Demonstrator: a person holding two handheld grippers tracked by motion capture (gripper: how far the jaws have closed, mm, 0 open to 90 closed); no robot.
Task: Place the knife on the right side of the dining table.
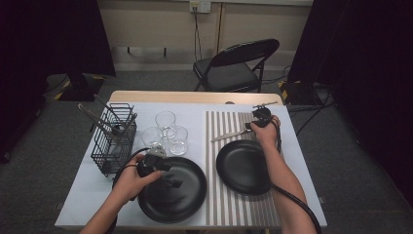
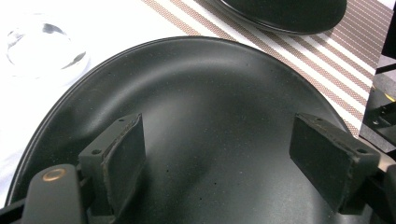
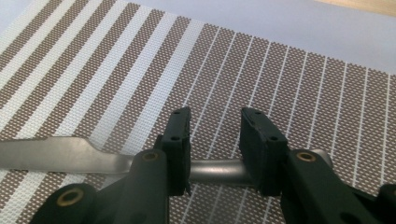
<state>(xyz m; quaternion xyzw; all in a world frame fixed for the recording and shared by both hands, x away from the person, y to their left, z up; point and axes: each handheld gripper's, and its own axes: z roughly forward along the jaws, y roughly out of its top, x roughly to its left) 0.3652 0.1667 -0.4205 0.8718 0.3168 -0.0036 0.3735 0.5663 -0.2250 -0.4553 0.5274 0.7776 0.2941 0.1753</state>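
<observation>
Knife [image 3: 70, 156] lies on the striped placemat [image 3: 289, 84] at the far right of the counter [image 1: 87, 183], blade toward the left, its round handle crossing between the two pads of the right claw [image 3: 212, 135]. In the right gripper view those pads stand on either side of the handle with the mat showing in the gap between them; the handle runs along the line from one pad to the other, so no pad presses on its sides, and the right claw is still released around it. In the high view the right claw [image 1: 254, 123] sits at the far end of the placemat, just beyond the smaller black plate [image 1: 242, 168].

Left claw [image 2: 217, 154] hangs wide apart and released over the larger black plate [image 2: 201, 93], which sits at the near left of the counter; nothing is between its pads. Three clear glasses [image 1: 165, 134] stand together just beyond that plate, and a black wire basket [image 1: 114, 139] with utensils stands at the left, near them.
</observation>
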